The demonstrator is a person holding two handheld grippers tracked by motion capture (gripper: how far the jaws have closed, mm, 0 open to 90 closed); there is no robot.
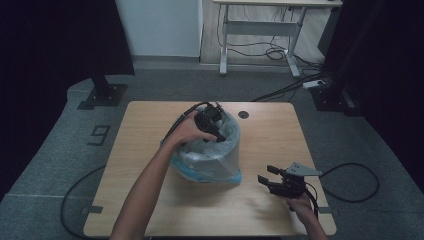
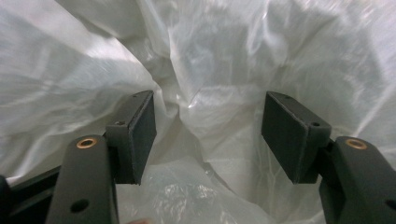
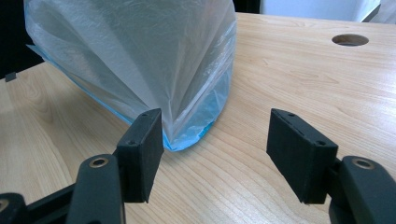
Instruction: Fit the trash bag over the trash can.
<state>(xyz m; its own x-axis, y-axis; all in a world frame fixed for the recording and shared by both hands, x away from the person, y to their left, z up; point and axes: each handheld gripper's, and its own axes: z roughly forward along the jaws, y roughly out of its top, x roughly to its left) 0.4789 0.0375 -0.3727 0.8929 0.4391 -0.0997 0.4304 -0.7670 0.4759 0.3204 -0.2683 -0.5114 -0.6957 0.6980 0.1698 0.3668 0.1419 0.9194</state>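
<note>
Blue bin (image 1: 212, 172) with clear plastic liner (image 1: 220, 150) stands at table (image 1: 150, 130) centre, upright

Left gripper (image 1: 214, 131) dipped into bin mouth at 12 o'clock rim, likely to press liner down inside; jaws apart, crumpled film (image 2: 205, 93) between pads, nothing pinched

Right gripper (image 1: 266, 176) at 4 o'clock from bin, well apart, jaws apart and empty, aimed at bin base (image 3: 187, 140); seemingly waiting to steady it

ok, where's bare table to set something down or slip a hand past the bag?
Bare wood on the table: the strip left of the plastic bag, the front edge between the two forearms, and the far right around the round hole. Crowded: the bag's mouth, where the left tongs reach in, and the front-right corner by the right tongs.
</note>
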